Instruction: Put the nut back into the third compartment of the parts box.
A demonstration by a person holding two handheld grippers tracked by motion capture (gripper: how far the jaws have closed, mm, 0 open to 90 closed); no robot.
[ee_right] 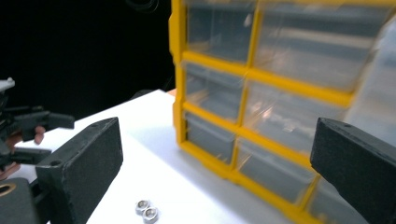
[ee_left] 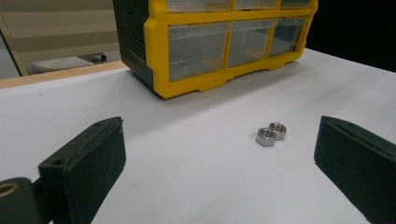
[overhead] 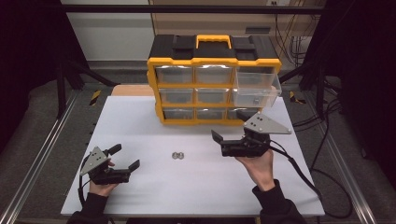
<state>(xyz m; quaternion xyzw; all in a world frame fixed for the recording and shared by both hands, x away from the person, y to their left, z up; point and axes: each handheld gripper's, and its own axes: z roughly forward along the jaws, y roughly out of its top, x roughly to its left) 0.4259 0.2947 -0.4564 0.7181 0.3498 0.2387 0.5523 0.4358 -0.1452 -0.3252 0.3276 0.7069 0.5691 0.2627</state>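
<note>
Your left gripper (overhead: 123, 157) sits low at the near left of the white table (overhead: 140, 116), jaws spread wide with nothing between them, pointing across toward the middle. Your right gripper (overhead: 229, 135) is over the right half of the table, just in front of the yellow drawer cabinet (overhead: 154, 84), jaws also gaping wide and empty.

The two steel nuts (overhead: 177, 155) lie touching each other in the middle of the table, between your grippers and apart from both. In the left gripper view the two nuts (ee_left: 271, 134) sit ahead, closer to the right-hand jaw than the left. In the right gripper view they (ee_right: 147, 211) show low down beside the left-hand jaw, with the cabinet front (ee_right: 261, 93) looming close and blurred.

Open room: the whole near strip of the table is bare from your left hand to your right, and so is the left side up to the far edge. The cabinet takes the far middle. Its top-right drawer (overhead: 257, 86) stands pulled out, overhanging the table just above and beyond your right gripper.

Around the table, metal rails (overhead: 37, 158) run down both sides, grey flooring lies beyond them, and cables (overhead: 327, 140) trail off at the right. The walls to either side are dark.
</note>
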